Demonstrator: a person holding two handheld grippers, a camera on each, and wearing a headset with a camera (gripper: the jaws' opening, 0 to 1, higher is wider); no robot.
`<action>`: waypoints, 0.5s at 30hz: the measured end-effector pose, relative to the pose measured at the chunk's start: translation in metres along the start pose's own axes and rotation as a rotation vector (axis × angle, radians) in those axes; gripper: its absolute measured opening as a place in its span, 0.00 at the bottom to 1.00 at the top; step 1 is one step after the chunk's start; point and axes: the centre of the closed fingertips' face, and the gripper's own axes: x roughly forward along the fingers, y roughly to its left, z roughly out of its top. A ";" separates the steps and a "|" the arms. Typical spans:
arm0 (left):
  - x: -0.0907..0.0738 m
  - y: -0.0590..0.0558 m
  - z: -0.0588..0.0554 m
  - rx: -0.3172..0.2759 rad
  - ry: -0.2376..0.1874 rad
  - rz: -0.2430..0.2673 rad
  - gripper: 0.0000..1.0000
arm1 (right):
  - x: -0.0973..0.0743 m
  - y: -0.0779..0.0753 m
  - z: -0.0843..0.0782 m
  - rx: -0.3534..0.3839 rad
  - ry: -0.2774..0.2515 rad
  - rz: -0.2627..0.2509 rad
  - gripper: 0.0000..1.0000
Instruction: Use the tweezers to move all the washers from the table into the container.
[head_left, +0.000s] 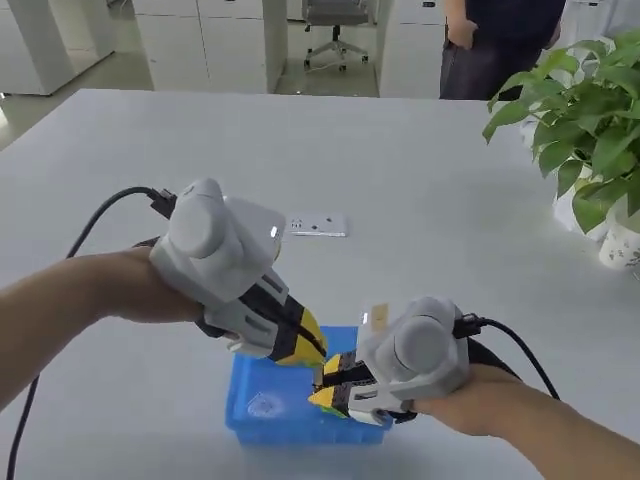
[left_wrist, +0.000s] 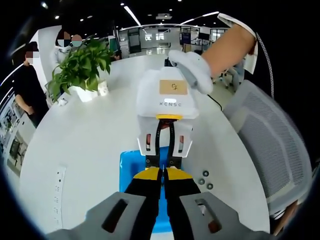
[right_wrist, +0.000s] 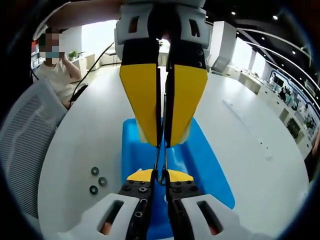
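The left gripper (left_wrist: 161, 173) and the right gripper (right_wrist: 160, 176) meet tip to tip over the blue box (right_wrist: 210, 170). Both have their jaws almost closed, with just a thin slit. The thin dark tweezers (right_wrist: 160, 160) sit in that slit, pinched by both. I cannot tell if the tweezers' tips hold anything. Three washers (right_wrist: 95, 171) lie close together on the table (right_wrist: 65, 150), just beside the box. I think the job now is to get a good hold on the tweezers. One gripper should grip them tight near the back while the other lets go slowly — or they may slip. Then point the tips down at one washer.
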 end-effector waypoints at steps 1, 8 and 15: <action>0.000 0.000 0.000 0.000 0.000 0.000 0.05 | 0.000 0.000 0.000 0.000 0.001 0.001 0.10; 0.004 0.001 -0.001 -0.001 -0.004 -0.004 0.05 | 0.001 -0.001 -0.004 -0.017 0.015 0.002 0.10; 0.005 0.001 -0.001 -0.002 -0.009 -0.004 0.05 | 0.001 0.000 -0.006 -0.018 0.022 0.006 0.10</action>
